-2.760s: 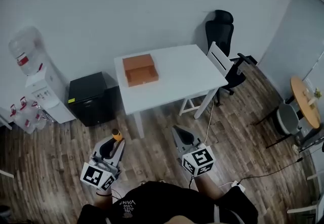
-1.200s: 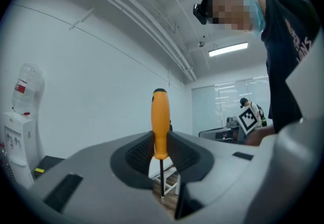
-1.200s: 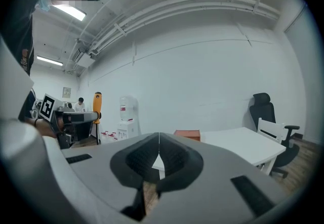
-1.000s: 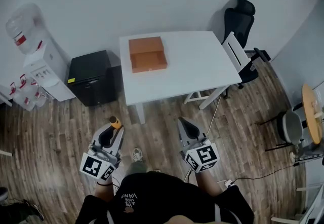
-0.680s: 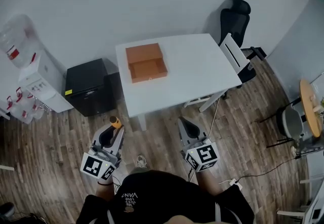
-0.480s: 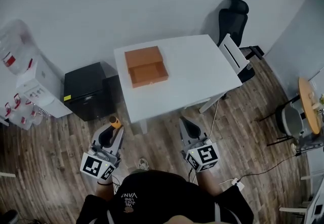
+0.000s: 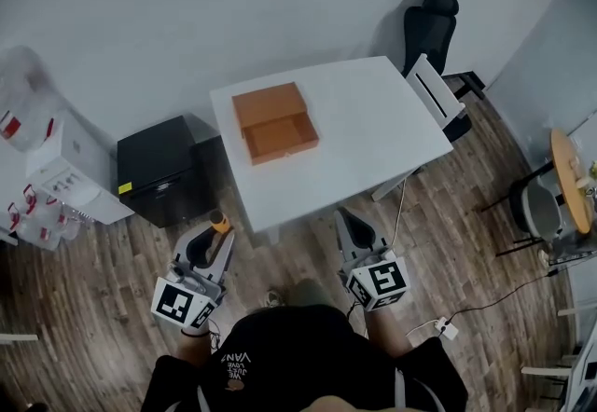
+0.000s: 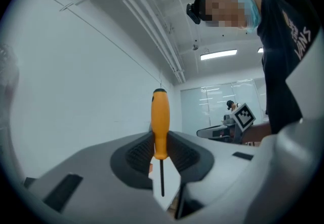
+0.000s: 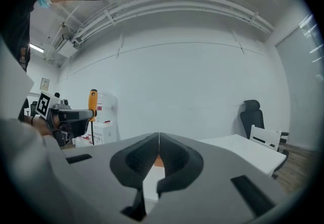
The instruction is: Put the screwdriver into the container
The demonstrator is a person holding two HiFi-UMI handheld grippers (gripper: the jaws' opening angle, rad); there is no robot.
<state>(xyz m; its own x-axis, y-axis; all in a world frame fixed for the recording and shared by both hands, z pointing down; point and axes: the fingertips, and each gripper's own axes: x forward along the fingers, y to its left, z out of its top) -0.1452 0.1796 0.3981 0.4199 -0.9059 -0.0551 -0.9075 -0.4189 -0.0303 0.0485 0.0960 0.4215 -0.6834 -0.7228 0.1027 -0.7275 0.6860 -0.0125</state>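
Note:
A screwdriver (image 7: 218, 222) with an orange handle stands upright in my left gripper (image 7: 210, 247), which is shut on it just below the handle. In the left gripper view, the handle (image 8: 160, 124) rises above the pads and the thin shaft hangs below. My right gripper (image 7: 359, 231) is shut with nothing in it; its pads (image 9: 152, 154) meet. The container, an orange open box (image 7: 273, 123), sits on the left part of the white table (image 7: 373, 130), ahead of both grippers and apart from them.
A black cabinet (image 7: 157, 170) and a water dispenser (image 7: 47, 168) stand left of the table. A white chair (image 7: 438, 103) and a black office chair (image 7: 429, 23) are at its right. A cable with a power strip (image 7: 448, 328) lies on the wood floor.
Both grippers have moved toward the table, whose near edge now lies just ahead of them. The screwdriver stays in the left gripper; the right gripper stays shut.

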